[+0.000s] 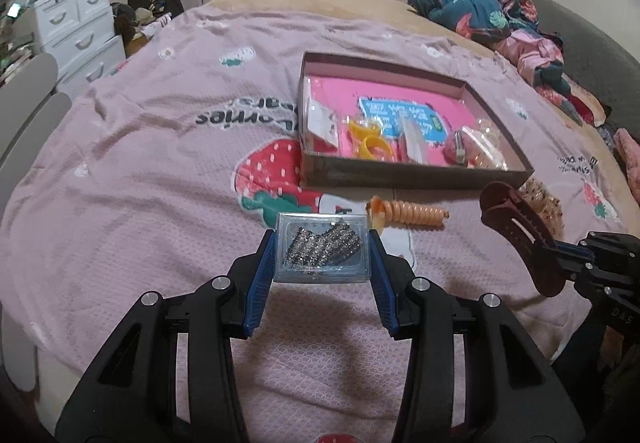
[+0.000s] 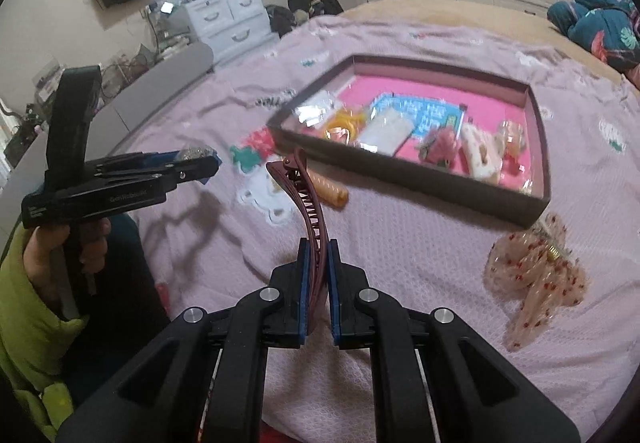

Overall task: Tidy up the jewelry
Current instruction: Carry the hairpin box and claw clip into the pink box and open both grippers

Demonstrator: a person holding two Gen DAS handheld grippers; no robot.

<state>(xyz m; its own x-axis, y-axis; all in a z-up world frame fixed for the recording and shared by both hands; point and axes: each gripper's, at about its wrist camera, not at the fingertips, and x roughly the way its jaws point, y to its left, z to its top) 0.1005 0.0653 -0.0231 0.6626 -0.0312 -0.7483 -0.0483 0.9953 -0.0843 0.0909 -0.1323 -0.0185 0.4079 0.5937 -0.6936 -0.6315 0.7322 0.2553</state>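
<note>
1. Left gripper (image 1: 322, 255): its blue pads pinch a small clear plastic case (image 1: 321, 247) by its two side walls, at lower centre of the left wrist view. Sparkly pieces show inside. Gripping the sides keeps the case flat, so the contents should not spill.
2. Right gripper (image 2: 317, 291): pads pressed onto the tail end of a dark red hair clip (image 2: 308, 203), which curves up to centre frame. The teeth face right; the free end is clear of the bedspread (image 2: 400, 263).
3. Both items are held above the bedspread, short of the tray (image 1: 416, 179), which lies at centre right of the left wrist view and already holds assorted accessories. Judgement: both are being carried toward it.
4. Still loose on the bedspread: an orange coil hair tie (image 1: 412, 215) just before the tray's near wall, and a sheer dotted bow (image 2: 536, 275) at lower right of the right wrist view.
5. Risk, as judgement: the clip's long overhang may swing on release.
</note>
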